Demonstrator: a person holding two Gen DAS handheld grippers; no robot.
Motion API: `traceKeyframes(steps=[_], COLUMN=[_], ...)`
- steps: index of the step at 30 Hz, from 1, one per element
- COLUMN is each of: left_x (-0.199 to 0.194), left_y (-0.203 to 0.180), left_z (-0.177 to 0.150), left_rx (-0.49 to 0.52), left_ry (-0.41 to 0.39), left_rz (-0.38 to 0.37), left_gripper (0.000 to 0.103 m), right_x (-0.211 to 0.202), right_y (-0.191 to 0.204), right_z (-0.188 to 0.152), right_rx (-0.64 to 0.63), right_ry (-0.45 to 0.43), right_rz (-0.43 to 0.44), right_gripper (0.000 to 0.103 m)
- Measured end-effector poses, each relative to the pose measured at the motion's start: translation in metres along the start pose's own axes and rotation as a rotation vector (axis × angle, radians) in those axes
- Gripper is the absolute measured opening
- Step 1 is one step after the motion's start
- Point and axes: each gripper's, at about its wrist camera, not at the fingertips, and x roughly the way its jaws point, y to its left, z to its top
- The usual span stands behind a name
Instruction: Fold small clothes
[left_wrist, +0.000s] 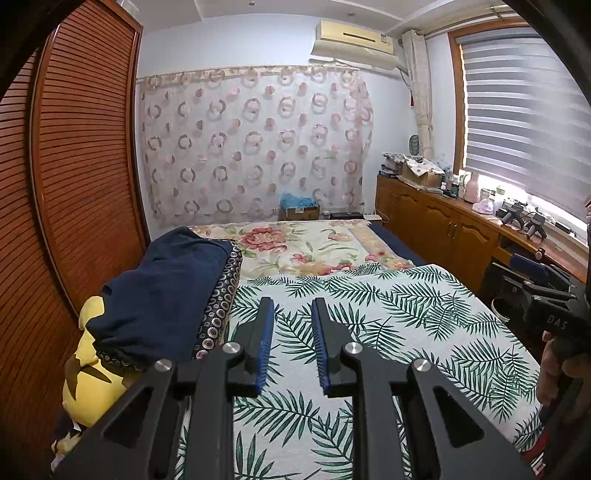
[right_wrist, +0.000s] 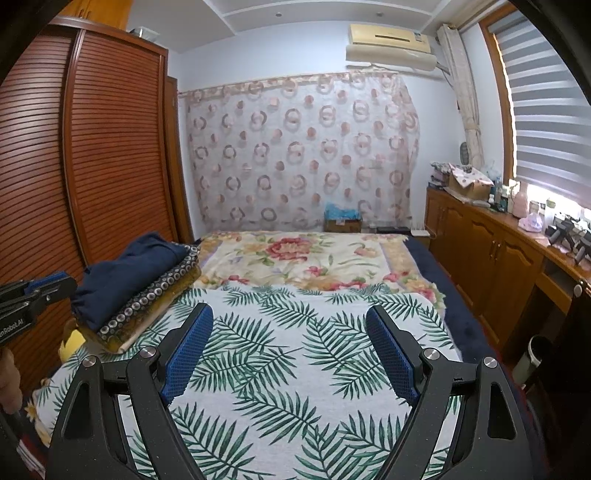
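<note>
- Left wrist view: the left tool (left_wrist: 292, 306), black with blue ribbed pads, hung above the white bedspread printed with green palm leaves (left_wrist: 388, 317); its jaws stood a narrow gap apart with nothing between them, so it was released.
- The stack of folded clothes (left_wrist: 166, 291), a navy blue garment over a dark ring-patterned one, lay at the left edge of that bedspread, beside the brown louvred wardrobe (left_wrist: 85, 166).
- The right tool (left_wrist: 543, 291) showed at the bedspread's right edge, a hand (left_wrist: 557, 369) below it.
- Right wrist view: the right tool (right_wrist: 289, 314) hung over the same bedspread (right_wrist: 280, 369), jaws spread wide and empty.
- The folded stack (right_wrist: 136, 284) sat on the bedspread's far left corner, untouched by either tool; the left tool (right_wrist: 37, 291) was just left of it.
</note>
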Motion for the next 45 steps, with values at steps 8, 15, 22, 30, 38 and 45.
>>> traceKeyframes(steps=[8,15,22,30,38,45], left_x=[-0.0026,-0.0028,-0.0025,-0.0022,-0.0053,-0.0089], left_y=[0.0008,0.0016,0.0010,0.0012,0.0024,0.0002], left_z=[0.0003,0.0006,-0.0004,-0.0010,0.0036,0.0065], left_rx=[-0.001,-0.001,-0.001,0.000,0.002,0.007], left_ry=[-0.007,-0.007,-0.008,-0.009,-0.016,-0.026], left_rz=[0.003,0.002,0.003,0.003,0.000,-0.002], left_gripper=[0.019,0.019,0.019,0.020,0.020,0.020], right_x=[0.0003,0.0022,0.0021,0.0018,0.0022,0.0012], right_y=[-0.0005,-0.0004,-0.0006,-0.0004,-0.0008,-0.0006], right_z=[-0.0004,-0.0007,-0.0006,-0.0005,-0.0004,0.0010], right_rx=[0.002,0.004,0.003,0.004,0.004,0.004], right_ry=[-0.002,-0.003,-0.004,-0.005,-0.007,-0.011], right_rz=[0.004,0.004,0.004,0.003,0.005,0.004], right_gripper=[0.087,0.087,0.087,0.087,0.087,0.087])
